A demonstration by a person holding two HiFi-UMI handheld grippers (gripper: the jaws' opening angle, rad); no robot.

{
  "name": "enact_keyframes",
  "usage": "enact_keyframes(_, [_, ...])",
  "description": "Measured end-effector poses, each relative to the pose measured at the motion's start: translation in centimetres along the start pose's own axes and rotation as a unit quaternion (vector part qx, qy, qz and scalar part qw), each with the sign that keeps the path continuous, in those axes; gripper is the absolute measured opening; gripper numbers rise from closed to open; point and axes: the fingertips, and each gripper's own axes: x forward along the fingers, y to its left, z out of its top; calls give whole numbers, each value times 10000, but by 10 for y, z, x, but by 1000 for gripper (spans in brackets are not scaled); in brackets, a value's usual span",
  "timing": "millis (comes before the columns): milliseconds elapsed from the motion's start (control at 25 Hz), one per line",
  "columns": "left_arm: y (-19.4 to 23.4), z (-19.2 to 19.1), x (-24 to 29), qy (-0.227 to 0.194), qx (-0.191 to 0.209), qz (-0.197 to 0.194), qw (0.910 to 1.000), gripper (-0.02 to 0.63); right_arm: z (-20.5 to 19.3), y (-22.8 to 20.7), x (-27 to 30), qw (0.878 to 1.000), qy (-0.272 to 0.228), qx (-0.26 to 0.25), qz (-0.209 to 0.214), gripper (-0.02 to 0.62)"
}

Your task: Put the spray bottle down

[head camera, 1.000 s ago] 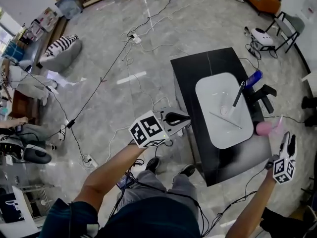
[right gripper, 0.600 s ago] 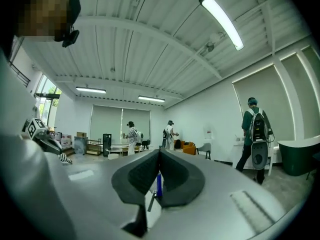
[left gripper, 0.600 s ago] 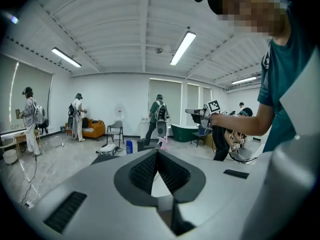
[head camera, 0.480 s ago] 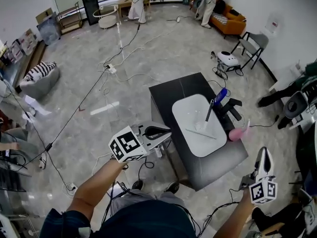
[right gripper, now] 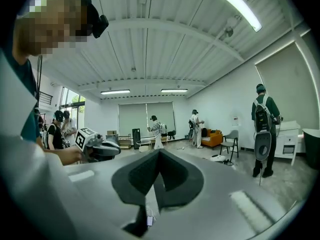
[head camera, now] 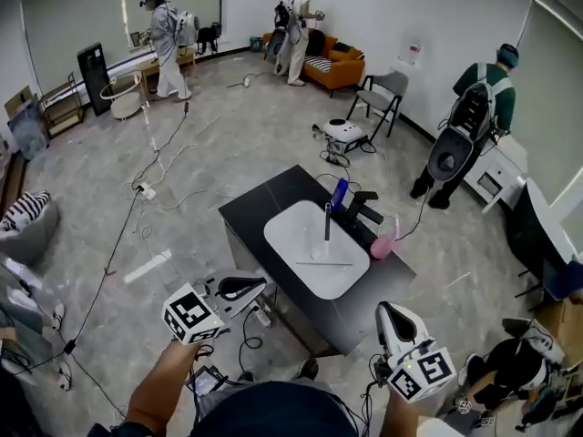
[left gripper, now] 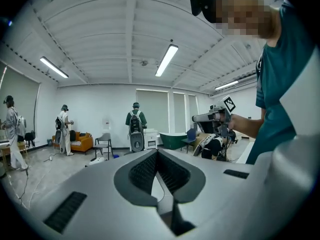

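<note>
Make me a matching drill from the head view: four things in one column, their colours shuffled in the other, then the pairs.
Things:
1. spray bottle
2. sofa
3. table
4. basin

Colours:
A. black
B. pink
C. white
D. orange

Pairs: 1-B, 2-D, 3-A, 4-C
</note>
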Motion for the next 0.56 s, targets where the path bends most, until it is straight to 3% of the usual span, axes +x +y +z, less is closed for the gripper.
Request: enact_keyframes(560, [-56,-15,-31,4,84,-450,9990,5,-34,71,-67,9996,214,84,-191,8])
